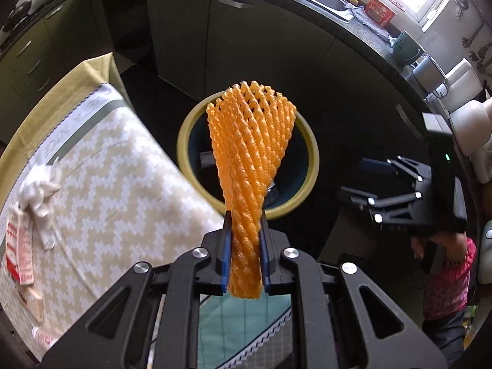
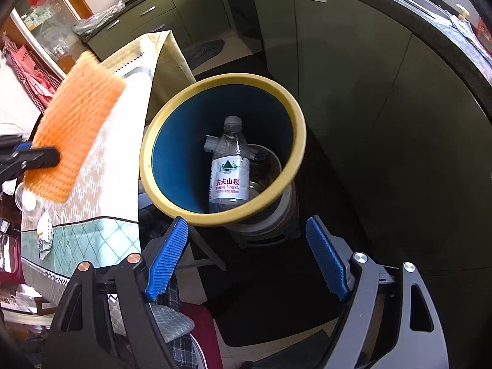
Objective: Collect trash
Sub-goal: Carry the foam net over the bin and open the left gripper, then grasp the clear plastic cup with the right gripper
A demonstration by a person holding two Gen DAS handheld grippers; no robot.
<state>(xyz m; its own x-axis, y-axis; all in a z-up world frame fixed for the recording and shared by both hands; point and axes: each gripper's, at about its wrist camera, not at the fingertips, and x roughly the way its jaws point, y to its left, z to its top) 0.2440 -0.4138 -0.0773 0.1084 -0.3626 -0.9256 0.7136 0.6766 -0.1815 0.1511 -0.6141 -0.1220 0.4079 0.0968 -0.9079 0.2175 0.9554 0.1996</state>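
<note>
Right wrist: one bin (image 2: 160, 141), one bottle (image 2: 229, 169), one foam net (image 2: 73, 129).

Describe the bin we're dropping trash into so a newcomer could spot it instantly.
Look at the dark floor between the cloth-covered table and the green cabinets. There stands a round bin, already holding a clear water bottle. Its yellow rim and blue inside set it apart from everything nearby.

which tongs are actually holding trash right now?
The left tongs: shut on the orange foam net near the yellow-rimmed bin. The right tongs are open and empty; the water bottle is already inside.
</note>
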